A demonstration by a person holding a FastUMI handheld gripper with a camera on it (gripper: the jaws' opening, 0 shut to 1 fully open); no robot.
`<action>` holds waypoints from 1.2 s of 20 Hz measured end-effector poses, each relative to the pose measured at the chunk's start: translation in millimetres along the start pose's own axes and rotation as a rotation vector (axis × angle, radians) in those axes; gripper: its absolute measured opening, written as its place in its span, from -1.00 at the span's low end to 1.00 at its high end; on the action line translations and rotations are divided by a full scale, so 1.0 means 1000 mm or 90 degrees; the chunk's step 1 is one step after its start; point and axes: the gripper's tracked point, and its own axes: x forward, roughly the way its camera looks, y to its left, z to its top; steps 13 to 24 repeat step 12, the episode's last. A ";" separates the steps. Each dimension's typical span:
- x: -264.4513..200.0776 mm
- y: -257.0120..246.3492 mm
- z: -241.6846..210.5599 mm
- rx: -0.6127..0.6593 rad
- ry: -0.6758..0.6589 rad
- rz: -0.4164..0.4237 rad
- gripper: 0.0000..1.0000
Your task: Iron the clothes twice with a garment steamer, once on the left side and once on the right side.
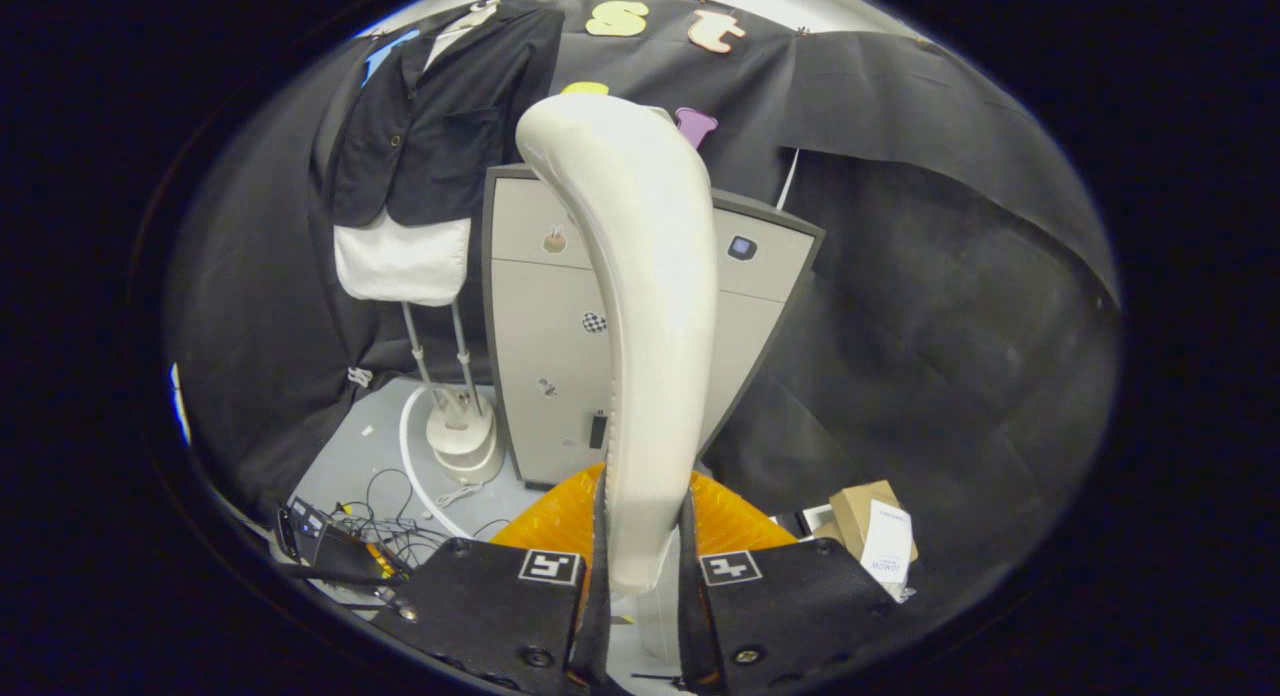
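While the gripper (645,561) clamps the steamer handle (640,306) between both fingers, the jacket (440,116) hangs well beyond.

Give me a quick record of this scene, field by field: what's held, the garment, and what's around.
held: steamer handle, white, clamped between both fingers of the gripper
garment: dark jacket over a white shirt, hanging on a stand, beyond and left of the handle, not touched
behind handle: grey cabinet
floor: cables left, cardboard box right
ironing: not under way

Glossy cream plastic steamer handle (640,306), matt dark cloth jacket (440,116), white cloth beneath
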 end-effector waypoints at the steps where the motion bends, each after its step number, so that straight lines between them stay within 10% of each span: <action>1: 0.001 0.002 0.001 0.000 0.001 -0.002 -0.39; 24: 0.019 0.025 0.008 -0.018 0.016 -0.008 -0.39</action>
